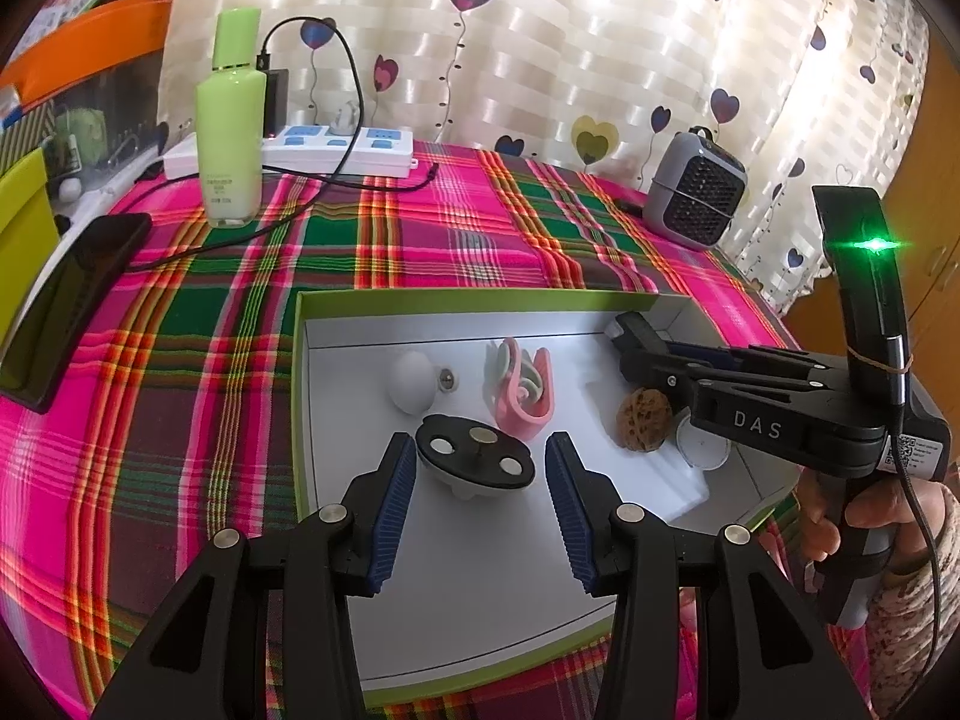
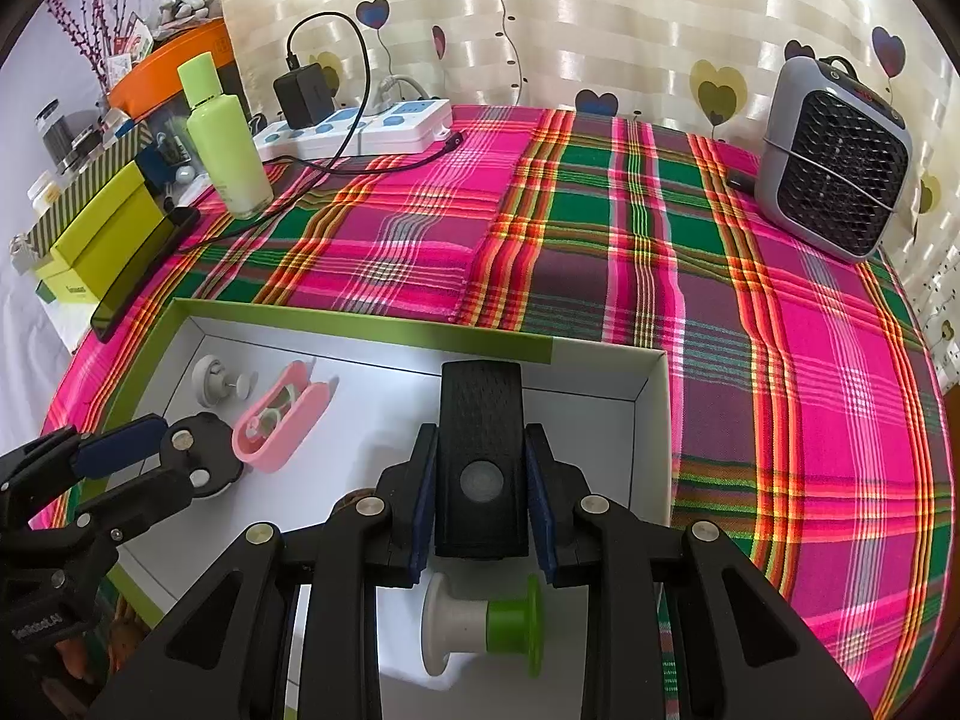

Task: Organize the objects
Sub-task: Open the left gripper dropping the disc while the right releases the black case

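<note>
Woven plaid tablecloth (image 2: 600, 276), matt cardboard box (image 2: 372, 333) (smooth white inside), glossy green plastic bottle (image 1: 231, 138).

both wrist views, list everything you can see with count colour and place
box: 1, green rim, white inside, on plaid tablecloth
black disc: 1, in box, between left claw's fingers
pink holder: 1, in box
white egg shape: 1, in box
walnut: 1, brown, in box
spool: 1, white and green, in box
black device: 1, in right claw
bottle: 1, green, far left
power strip: 1, white
fan: 1, grey, far right
left claw: 1, open
right claw: 1, shut
</note>
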